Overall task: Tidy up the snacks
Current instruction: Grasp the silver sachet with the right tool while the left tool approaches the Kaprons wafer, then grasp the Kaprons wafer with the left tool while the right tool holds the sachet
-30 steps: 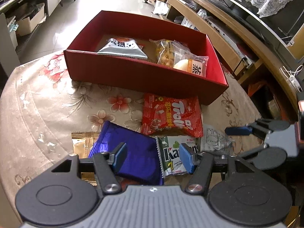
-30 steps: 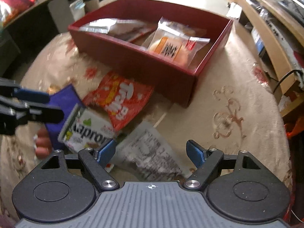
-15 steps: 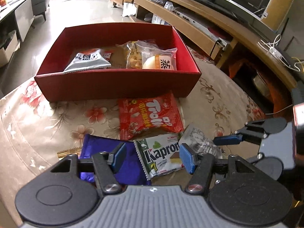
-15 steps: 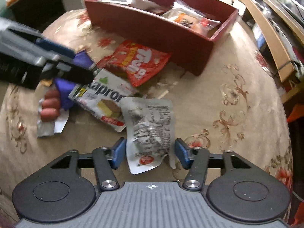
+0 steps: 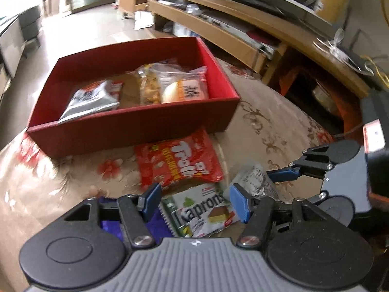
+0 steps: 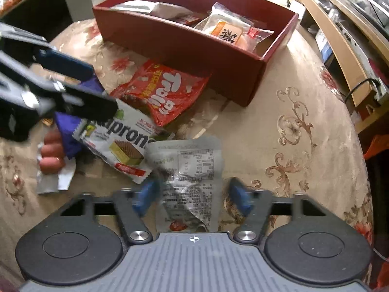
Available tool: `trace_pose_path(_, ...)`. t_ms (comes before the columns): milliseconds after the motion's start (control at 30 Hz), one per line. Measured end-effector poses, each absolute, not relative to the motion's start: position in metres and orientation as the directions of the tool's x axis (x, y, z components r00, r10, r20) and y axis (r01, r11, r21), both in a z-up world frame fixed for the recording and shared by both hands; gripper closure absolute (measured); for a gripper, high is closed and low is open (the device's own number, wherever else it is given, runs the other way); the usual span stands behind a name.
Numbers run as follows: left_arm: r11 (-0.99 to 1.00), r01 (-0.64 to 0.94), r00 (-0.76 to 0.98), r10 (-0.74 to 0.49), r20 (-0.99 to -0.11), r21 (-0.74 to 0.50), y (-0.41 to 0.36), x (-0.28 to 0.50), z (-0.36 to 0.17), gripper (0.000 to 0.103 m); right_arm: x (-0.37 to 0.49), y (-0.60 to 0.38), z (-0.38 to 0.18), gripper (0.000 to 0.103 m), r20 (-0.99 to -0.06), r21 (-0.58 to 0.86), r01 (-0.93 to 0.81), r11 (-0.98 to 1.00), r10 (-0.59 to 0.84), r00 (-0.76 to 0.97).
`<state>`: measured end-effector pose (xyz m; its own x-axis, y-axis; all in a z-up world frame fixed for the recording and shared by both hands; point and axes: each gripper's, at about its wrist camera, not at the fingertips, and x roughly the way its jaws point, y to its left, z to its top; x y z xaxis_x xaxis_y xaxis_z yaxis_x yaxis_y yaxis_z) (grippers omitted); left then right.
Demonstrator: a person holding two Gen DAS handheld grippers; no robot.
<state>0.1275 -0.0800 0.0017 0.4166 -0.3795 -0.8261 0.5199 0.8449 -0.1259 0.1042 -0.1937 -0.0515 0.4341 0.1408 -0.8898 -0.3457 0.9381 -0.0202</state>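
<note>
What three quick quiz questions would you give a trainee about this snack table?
1. True or false: the Trolli bag lies outside the red box.
2. The left gripper hovers over the Kapron wafer pack. Are its jaws open or shut?
3. Which snack is the right gripper shut on?
A. the silver packet
B. the Kapron wafer pack
C. the Trolli bag

Key:
1. True, it lies in front of the box's near wall.
2. Open, with a pad on either side of the pack and not pressing on it.
3. A.
</note>
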Motion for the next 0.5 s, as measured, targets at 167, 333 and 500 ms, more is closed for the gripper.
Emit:
trace_pose_path(167,0.777,0.629,0.398,-0.368,-0.840,-0.042,-0.103,0.128,-0.003,0.040,0.094,-0.203,-0.050,0.046,-0.895,0.009,-0.315,0.949,0.148,0.422)
trace_pose_path(333,0.710,0.704,0.358,-0.354,-0.864,0.001,-0.120,0.131,-0.018,0.040,0.085,-0.222,-0.048,0.047,-0.897,0.051,-0.260,0.964,0.159,0.413)
trace_pose_path(500,0.674,0.737,0.347,-0.309,-0.886,0.054,-0.128,0.123,-0.034,0.040,0.089,-0.229,-0.050,0.047,-0.899,0.072,-0.240,0.968,0.167,0.404)
